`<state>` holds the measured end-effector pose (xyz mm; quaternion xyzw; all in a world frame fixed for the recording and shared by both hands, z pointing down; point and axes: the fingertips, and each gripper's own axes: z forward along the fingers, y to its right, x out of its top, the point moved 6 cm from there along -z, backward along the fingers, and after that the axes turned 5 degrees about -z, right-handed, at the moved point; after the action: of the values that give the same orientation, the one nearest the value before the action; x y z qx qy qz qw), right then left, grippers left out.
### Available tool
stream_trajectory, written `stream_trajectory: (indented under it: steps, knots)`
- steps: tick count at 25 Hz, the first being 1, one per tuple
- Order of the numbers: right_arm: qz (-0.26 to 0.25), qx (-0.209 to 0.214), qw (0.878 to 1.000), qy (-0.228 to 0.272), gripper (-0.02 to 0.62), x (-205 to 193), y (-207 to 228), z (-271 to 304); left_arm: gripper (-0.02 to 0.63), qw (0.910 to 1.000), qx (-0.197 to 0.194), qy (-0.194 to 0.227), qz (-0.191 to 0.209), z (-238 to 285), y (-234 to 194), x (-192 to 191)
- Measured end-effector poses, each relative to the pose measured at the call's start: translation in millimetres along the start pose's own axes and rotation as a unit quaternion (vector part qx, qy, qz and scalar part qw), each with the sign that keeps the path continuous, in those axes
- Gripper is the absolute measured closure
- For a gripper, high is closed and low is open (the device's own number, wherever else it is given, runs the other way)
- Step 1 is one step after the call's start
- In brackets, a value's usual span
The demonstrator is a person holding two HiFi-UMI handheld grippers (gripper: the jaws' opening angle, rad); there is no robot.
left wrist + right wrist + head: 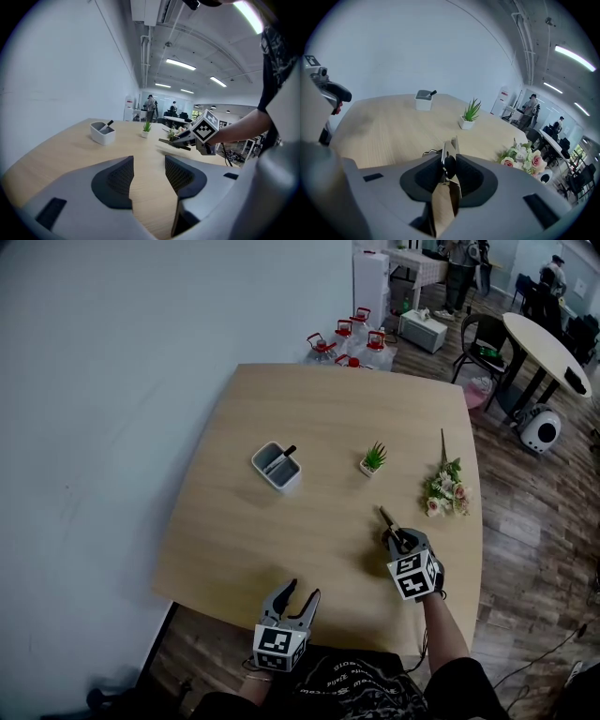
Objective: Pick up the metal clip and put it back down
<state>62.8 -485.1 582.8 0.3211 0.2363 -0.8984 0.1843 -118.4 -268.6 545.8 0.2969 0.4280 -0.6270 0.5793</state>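
The metal clip point(449, 161) is pinched between the pads of my right gripper point(449, 177), its thin metal arms sticking out forward past the fingertips. In the head view the clip point(391, 523) points up-left from the right gripper point(399, 540) at the table's front right. From the left gripper view the clip point(172, 142) appears to hang just above the tabletop. My left gripper point(299, 597) is at the table's front edge, open, with only bare wood between its pads point(123, 177).
On the wooden table point(234, 531) stand a white pen holder point(277, 466), a small potted plant point(373, 459) and a bunch of flowers point(447, 489). Water jugs point(349, 338) sit on the floor beyond the far edge. A round table point(548, 348) and people are at the back right.
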Motion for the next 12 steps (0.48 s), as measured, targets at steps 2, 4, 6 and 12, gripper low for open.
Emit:
stream_trajectory:
  steps: [2, 4, 6, 12]
  knots:
    - [0.007, -0.002, 1.000, 0.014, 0.499, 6, -2, -11, 0.390, 0.9999, 0.000, 0.009, -0.012, -2, 1, 2]
    - [0.015, -0.004, 1.000, 0.027, 0.499, 11, -5, -23, 0.391, 0.9996, -0.009, 0.021, -0.015, -2, 4, 4]
    - [0.024, -0.006, 0.999, 0.040, 0.499, 17, -10, -36, 0.390, 0.9993, -0.019, 0.030, -0.008, -5, 7, 7]
    - [0.047, -0.015, 0.996, 0.069, 0.499, 24, -33, -76, 0.390, 0.9979, -0.037, 0.052, -0.010, -14, 9, 9]
